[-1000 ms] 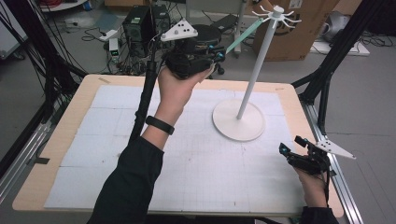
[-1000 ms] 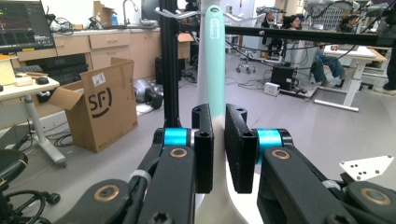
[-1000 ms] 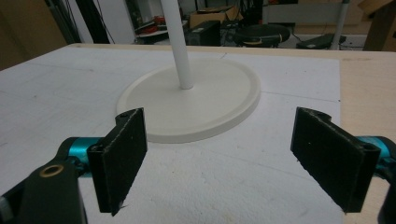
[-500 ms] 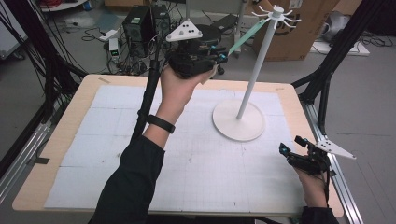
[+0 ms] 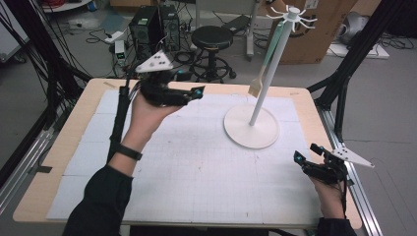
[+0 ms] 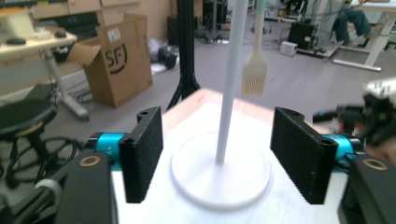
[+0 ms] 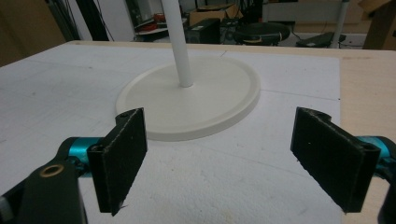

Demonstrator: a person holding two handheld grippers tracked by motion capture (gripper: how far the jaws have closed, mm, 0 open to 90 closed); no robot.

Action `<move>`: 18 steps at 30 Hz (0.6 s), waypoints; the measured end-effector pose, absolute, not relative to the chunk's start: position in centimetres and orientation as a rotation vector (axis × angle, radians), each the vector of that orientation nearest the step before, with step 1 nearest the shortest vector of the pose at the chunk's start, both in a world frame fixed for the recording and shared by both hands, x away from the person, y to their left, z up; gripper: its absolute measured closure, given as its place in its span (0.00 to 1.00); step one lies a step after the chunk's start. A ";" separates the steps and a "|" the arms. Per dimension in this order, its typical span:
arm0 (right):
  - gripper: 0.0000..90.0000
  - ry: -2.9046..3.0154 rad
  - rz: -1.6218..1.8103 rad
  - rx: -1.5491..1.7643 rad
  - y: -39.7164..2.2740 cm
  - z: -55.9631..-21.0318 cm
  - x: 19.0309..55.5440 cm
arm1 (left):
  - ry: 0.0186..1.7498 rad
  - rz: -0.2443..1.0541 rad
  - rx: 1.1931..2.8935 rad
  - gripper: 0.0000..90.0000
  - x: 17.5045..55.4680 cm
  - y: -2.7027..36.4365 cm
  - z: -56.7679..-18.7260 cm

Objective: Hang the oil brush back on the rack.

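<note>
Brush hangs on stand; both claws empty
Left claw [image 5: 194,92] and right claw [image 5: 305,156] apart; align left squarely with brush [image 6: 255,74] before closing

A round black stool [image 5: 213,38] stands on the grey floor beyond the wooden table [image 5: 83,115], beside black computer towers [image 5: 153,27]. A brown cardboard box [image 6: 119,58] sits farther off. What may be a seated person [image 6: 357,21] shows, blurred, far back.

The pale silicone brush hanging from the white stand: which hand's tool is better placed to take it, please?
Left, probably. The left tool is raised, open, and faces the pale silicone brush beside the white stand. The right tool sits low at the table's near right edge.
</note>
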State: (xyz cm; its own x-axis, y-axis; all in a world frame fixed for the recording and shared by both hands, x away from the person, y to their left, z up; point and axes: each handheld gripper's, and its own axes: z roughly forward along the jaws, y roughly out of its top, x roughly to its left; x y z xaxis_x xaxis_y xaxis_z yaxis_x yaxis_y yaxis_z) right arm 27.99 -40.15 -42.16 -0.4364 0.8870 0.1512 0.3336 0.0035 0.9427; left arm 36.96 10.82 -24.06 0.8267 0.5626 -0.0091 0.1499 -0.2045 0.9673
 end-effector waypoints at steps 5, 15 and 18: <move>0.20 1.795 1.433 1.260 -40.0 -42.3 28.0 | 0.546 0.409 1.789 0.27 35.1 14.8 -27.6; 0.20 1.830 1.409 1.263 -39.7 -42.7 28.2 | 0.549 0.414 1.827 0.23 31.2 21.7 -34.3; 0.20 1.840 1.399 1.261 -39.6 -42.8 28.3 | 0.584 0.439 1.835 0.24 30.6 23.3 -35.9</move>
State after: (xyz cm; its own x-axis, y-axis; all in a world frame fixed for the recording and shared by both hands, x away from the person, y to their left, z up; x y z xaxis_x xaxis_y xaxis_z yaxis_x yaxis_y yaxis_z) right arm 28.29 -39.60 -42.81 -0.4439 0.8856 0.1365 0.3681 0.0413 0.9289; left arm 30.56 23.33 -35.90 0.8091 0.5874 0.0157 0.1785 -0.2712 0.9458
